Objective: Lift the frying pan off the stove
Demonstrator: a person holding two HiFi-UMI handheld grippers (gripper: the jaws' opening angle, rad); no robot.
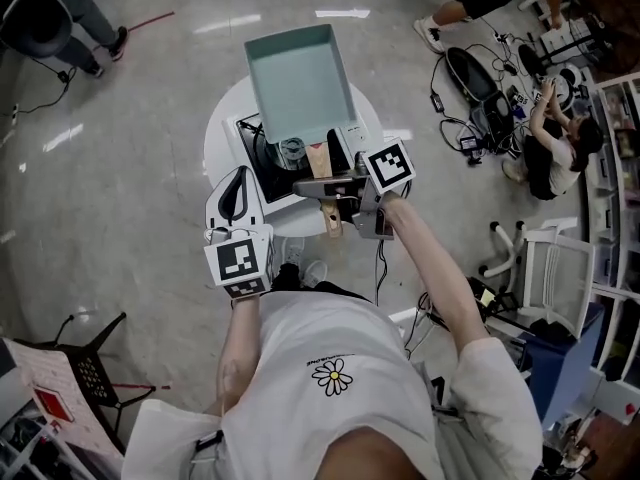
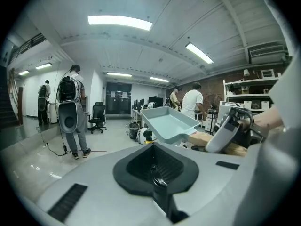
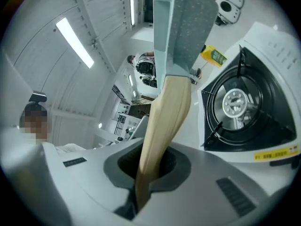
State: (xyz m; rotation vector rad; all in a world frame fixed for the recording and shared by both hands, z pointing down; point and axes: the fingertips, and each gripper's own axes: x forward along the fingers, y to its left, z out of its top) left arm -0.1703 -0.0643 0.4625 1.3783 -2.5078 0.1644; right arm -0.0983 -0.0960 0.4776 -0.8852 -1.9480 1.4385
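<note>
A teal rectangular frying pan with a pale wooden handle hangs in the air over the far side of the stove. My right gripper is shut on that handle. Its own view shows the pan's underside raised clear of the bare burner. My left gripper hovers at the table's near left edge, shut and holding nothing. From the left gripper I see the pan tilted ahead.
The stove rests on a small round white table. People stand and sit around on the grey floor, with cables and gear at the right, a white rack and a black stool.
</note>
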